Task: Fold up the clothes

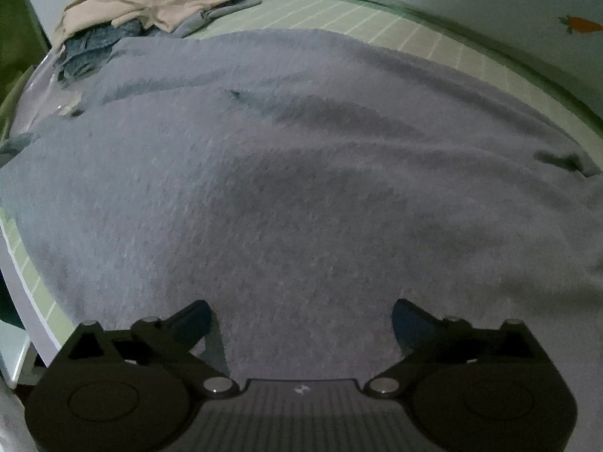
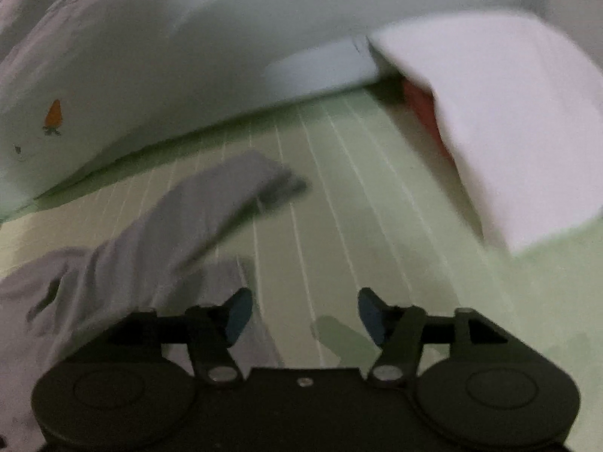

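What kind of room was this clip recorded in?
Most likely a bedroom, with the folding done on a bed. The grey garment is spread on a green checked sheet, a pale pillow lies at one end, and a pile of clothes waits at the far corner.

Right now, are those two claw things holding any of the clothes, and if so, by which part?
Nothing is held. The left gripper is open above the grey garment. The right gripper is open too, over the green checked sheet, beside the garment's sleeve.
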{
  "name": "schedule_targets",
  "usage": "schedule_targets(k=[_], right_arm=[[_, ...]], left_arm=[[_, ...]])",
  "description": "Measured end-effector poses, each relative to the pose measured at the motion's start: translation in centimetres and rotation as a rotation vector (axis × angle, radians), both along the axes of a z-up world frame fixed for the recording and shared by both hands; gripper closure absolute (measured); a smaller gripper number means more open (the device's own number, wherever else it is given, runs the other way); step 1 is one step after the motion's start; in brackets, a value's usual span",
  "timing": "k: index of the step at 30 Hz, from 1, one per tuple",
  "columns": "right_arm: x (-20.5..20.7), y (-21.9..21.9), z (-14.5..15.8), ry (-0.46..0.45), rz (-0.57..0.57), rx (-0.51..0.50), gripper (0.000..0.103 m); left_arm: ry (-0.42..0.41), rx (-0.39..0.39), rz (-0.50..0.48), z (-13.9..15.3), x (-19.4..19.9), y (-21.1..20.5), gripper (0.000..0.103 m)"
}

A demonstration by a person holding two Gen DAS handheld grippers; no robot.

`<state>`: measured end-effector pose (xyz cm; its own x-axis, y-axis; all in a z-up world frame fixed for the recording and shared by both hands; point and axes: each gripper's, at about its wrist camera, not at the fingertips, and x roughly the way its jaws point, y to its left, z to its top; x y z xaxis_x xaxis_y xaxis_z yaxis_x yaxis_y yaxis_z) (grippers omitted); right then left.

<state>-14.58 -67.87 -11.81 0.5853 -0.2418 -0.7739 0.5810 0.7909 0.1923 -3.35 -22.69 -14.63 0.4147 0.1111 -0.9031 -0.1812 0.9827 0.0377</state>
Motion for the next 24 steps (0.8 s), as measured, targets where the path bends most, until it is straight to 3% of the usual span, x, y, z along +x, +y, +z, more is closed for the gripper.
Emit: schedule_targets(k=[5,8,9,10,13,18,21,24], right_arm=[[-0.5,1.6,-1.9,0.027,0.055,0.066,0.035],[0.0,2.6,-2.4,0.046,0.116,0.065,0.046],[0.1,3.0,-2.4,0.063,0.145,0.058,0.064],[0.3,3.3,-2.3,0.094,0.181,0.050,0.100],[-1.0,3.3,-0.6,0.103,0.188,0.055,0.100],[-7.1,0.8,3.3,0.063,0.046,0.056,0.101],[-10.3,-0.3,3.6,0.088,-0.017,0.058,0.101],[-12.2,-0.7,1.7,0.121,-0.066,0.081,0.099]], left_arm=[[0.013,-0.012,-0.016,-0.1,0.6,-0.1,0.000],[0.014,-0.009,-0.028,-0.2,0.7,-0.2,0.000],[0.014,-0.013,-0.029,-0.2,0.6,-0.2,0.000],[0.014,-0.019,-0.031,-0.3,0.6,-0.2,0.000],[0.010,-0.021,-0.047,-0.3,0.4,-0.4,0.000],[0.004,-0.021,-0.086,-0.4,-0.7,-0.8,0.000],[0.007,-0.024,-0.141,-0.4,-1.9,-1.4,0.000],[0.008,-0.022,-0.190,-0.3,-3.1,-2.1,0.000]])
